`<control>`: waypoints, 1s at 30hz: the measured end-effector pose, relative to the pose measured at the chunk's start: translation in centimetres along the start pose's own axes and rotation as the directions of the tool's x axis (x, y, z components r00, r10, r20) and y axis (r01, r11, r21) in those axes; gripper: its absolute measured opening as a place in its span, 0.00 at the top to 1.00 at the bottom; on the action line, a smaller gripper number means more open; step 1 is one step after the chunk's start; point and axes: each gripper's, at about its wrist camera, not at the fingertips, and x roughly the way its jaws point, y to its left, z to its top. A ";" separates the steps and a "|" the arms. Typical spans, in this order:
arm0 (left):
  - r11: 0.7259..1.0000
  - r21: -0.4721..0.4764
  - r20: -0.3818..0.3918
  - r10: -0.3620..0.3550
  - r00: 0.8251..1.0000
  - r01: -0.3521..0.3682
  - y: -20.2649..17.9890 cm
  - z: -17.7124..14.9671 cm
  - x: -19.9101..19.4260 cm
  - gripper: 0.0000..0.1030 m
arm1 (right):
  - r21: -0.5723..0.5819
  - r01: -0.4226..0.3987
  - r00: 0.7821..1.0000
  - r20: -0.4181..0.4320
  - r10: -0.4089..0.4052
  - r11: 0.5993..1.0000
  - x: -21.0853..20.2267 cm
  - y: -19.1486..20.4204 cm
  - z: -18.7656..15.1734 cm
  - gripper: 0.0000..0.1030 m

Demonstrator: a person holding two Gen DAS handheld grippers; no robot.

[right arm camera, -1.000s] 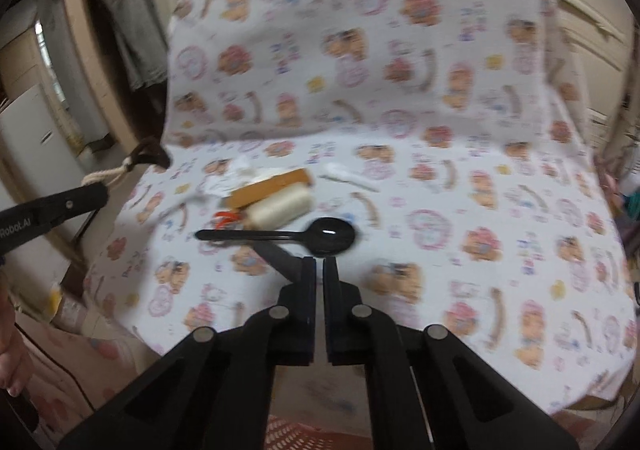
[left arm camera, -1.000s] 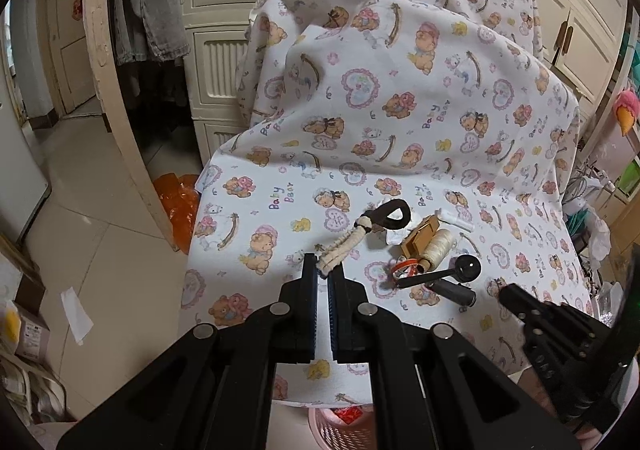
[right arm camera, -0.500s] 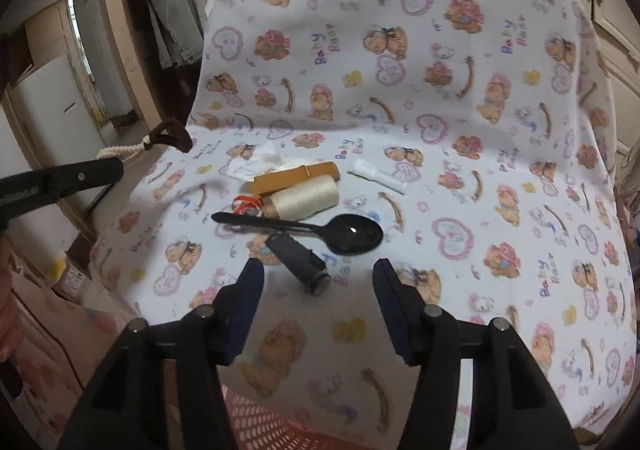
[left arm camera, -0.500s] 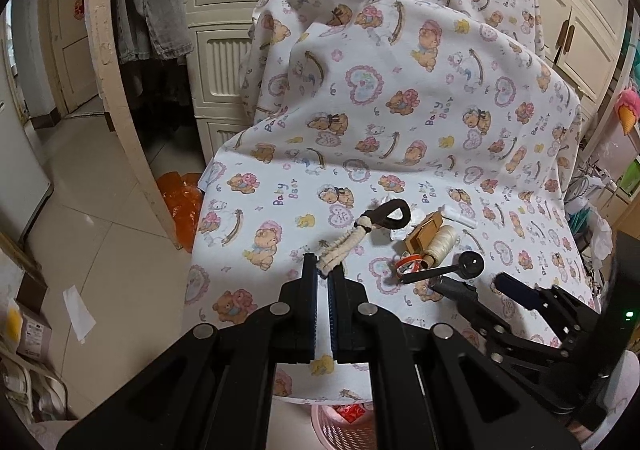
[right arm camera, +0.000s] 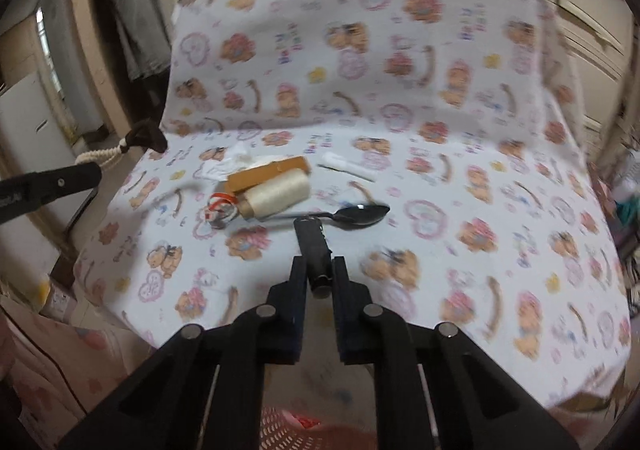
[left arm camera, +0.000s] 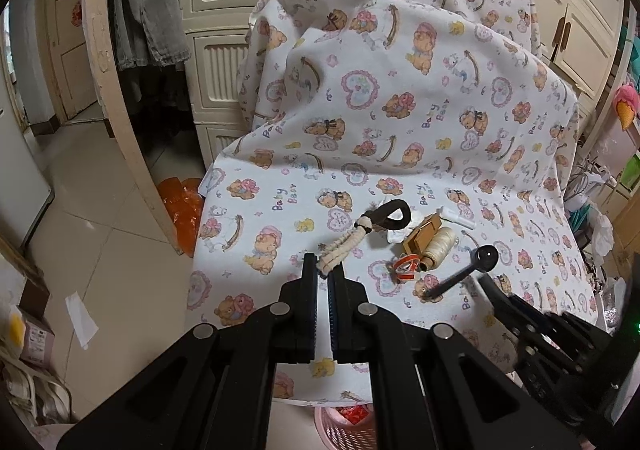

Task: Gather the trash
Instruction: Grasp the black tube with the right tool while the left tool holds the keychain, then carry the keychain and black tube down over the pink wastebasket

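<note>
At the far left of the cloth-covered surface point(left arm camera: 248, 250), the left gripper point(left arm camera: 323, 270) is clamped on the pale end of a braided cord with a dark loop point(left arm camera: 376, 222). The cord runs up and to the right from the jaws, its loop end lifted toward the other clutter.

Next to the right lies the small heap: a red-and-white scrap point(right arm camera: 218, 212), a brown cardboard piece point(right arm camera: 266, 176) and a cream spool of thread point(right arm camera: 276, 194) touching it, with crumpled white tissue point(right arm camera: 224, 168) behind. A thin white stick point(right arm camera: 348, 168) lies apart, further right.

Then the black plastic spoon point(right arm camera: 344, 215), its long axis roughly across the right-wrist view, bowl to the right. Just in front of it is the dark cylindrical piece point(right arm camera: 314, 250) — the right gripper point(right arm camera: 319, 270) has just been closing and its pads now press on the near end of this cylinder. The piece's long axis runs straight away from the jaws, its far end almost touching the spoon handle.

So both claws look loaded. A pink basket point(right arm camera: 292, 428) shows at the bottom edge, below and nearer than both grippers — the drop most likely means drawing back and down, and the right hand sits closer to the remaining heap for whatever comes after.
</note>
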 end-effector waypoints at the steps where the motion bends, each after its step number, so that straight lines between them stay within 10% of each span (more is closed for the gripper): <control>1: 1.000 -0.001 0.001 0.000 1.000 0.000 0.0 0.0 0.0 0.96 | -0.002 0.007 1.000 -0.004 -0.007 1.000 -0.3 -0.1 -0.2 0.89; 17: 1.000 0.003 -0.007 0.003 1.000 -0.003 -0.2 -0.2 0.0 0.96 | -0.060 -0.150 0.985 -0.097 0.144 0.987 0.8 2.3 -1.5 0.83; 30: 1.000 -0.018 -0.020 -0.018 1.000 0.017 -1.1 -1.5 -2.1 0.96 | -0.007 -0.101 0.994 0.045 0.102 0.995 -4.5 -0.1 -0.4 0.90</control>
